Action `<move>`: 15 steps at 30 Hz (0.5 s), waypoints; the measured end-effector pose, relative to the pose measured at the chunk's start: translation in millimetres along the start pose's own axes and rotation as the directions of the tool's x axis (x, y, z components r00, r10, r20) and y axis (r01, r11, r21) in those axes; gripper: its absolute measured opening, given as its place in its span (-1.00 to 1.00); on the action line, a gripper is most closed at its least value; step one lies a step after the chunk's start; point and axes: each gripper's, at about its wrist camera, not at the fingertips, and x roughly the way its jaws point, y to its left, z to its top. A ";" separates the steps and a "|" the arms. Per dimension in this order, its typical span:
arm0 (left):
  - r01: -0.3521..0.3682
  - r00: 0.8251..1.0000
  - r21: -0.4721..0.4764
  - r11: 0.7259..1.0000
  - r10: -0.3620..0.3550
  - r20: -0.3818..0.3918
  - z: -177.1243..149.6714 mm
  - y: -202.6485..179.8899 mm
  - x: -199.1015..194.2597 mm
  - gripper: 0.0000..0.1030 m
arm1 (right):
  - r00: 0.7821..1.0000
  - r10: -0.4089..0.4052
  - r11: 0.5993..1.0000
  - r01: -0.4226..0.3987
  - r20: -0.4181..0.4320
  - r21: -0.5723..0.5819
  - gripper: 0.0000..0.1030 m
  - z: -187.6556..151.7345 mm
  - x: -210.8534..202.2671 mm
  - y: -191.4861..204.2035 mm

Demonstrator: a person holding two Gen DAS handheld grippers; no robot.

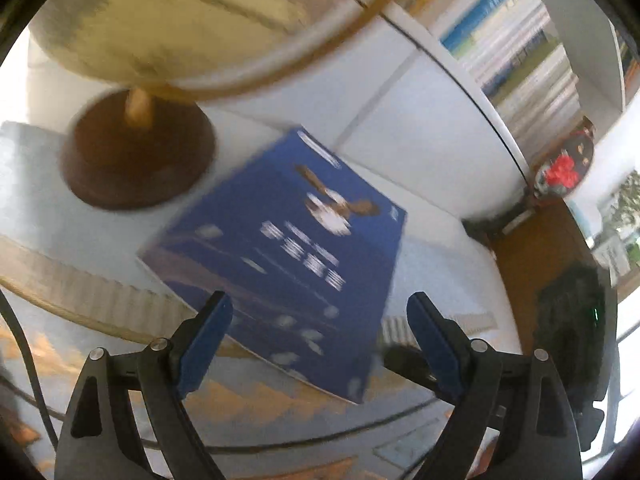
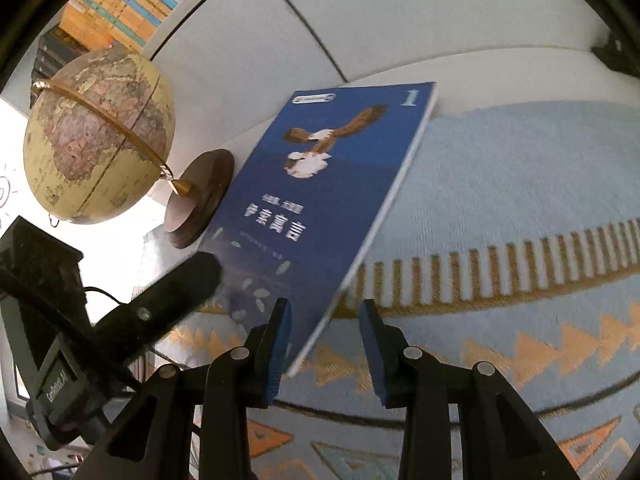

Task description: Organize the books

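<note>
The blue book (image 2: 320,200), a thin paperback with an eagle on its cover and a numeral 1 in one corner, lies flat on the light-blue patterned tablecloth (image 2: 500,184), its far end close to the white cabinet front (image 2: 400,20) and one long side just beside the dark wooden base of the globe (image 2: 96,136).

The right gripper (image 2: 326,344) hangs over the near corner of the book with its jaws partly open; the corner sits in the gap, but neither pad presses on it, so it holds nothing. In the left wrist view the left gripper (image 1: 320,336) stands wide open above the book's near edge, also empty, and that picture is smeared.

Judging by this, the tidying has hardly begun for this volume: it is loose on the table, not yet gripped, lifted or shelved. Rows of shelved books (image 2: 120,0) stand upright in the bookcase above and behind the globe, which looks the likely destination. What remains is to close on the book, raise it and slot it among those spines.
</note>
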 end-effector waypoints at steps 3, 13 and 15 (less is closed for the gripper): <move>-0.060 0.995 -0.055 0.997 0.064 0.073 7.4 19.8 -11.8 0.72 | 1.000 -0.025 1.000 0.025 0.003 -0.001 -0.34 -4.1 -6.1 -1.7; -0.119 0.989 -0.113 0.986 0.127 0.073 19.6 46.2 10.3 0.80 | 0.995 -0.088 0.995 0.090 0.044 -0.035 -0.34 -5.5 -4.5 4.9; -0.116 0.989 -0.112 0.987 0.125 0.081 20.6 46.4 10.2 0.82 | 0.996 -0.073 0.997 0.074 0.055 -0.015 -0.31 -3.5 -4.6 2.1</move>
